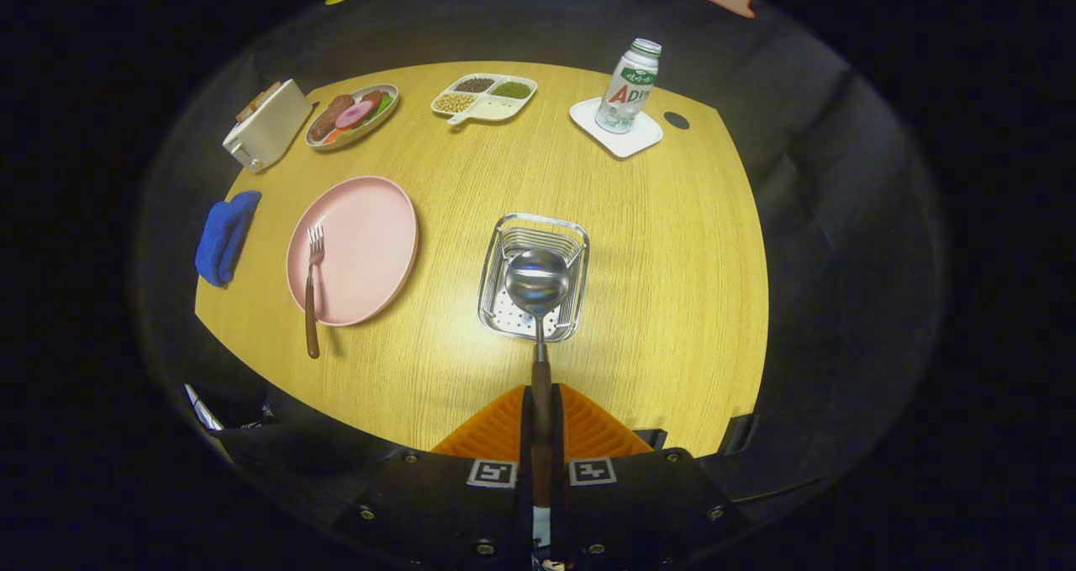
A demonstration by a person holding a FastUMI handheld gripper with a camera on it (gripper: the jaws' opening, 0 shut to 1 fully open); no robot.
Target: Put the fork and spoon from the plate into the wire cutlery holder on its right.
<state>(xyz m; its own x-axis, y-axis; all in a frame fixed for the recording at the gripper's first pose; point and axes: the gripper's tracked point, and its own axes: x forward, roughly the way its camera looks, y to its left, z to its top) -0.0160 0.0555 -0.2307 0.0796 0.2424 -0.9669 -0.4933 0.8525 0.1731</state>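
Table (672, 302): gripper (542, 424) holds spoon (538, 289) above holder (504, 243).

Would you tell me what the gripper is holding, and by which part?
The gripper is shut on the spoon, gripping its handle; the bowl hangs over the wire cutlery holder.

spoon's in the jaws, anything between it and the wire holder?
Nothing visible. The gripper is shut on the spoon, whose bowl hangs ahead of the jaws, right over the open wire cutlery holder. The fork lies off on the pink plate, clear of the path.
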